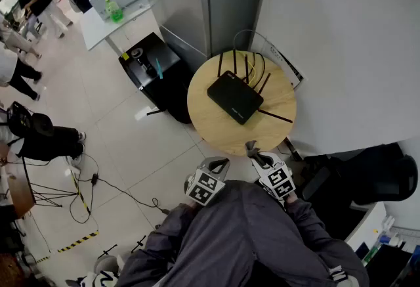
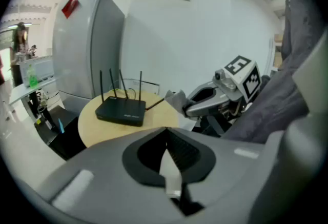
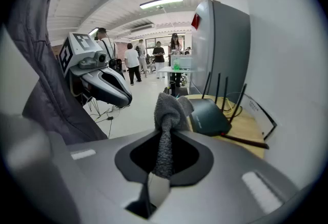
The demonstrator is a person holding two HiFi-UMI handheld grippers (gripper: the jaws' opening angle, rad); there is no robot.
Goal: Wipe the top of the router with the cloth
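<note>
Right gripper view: my right hand-held gripper (image 3: pixel 160 174) clamps the limp grey fleecy cloth (image 3: pixel 169 110), soft and light. My left hand-held gripper (image 2: pixel 170 169) is closed, empty. Ahead, the flat black plastic router (image 3: pixel 207 118) sits on the round wooden bench (image 3: pixel 251 130); probably light, it may slide, so I'd steady its edge.

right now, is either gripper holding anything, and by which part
The right gripper pinches the grey cloth by a bunched fold, a tuft poking out. The left gripper is shut, empty.

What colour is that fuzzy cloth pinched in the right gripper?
Grey: a plain, fuzzy grey cloth with no pattern. The right gripper view shows it best.
</note>
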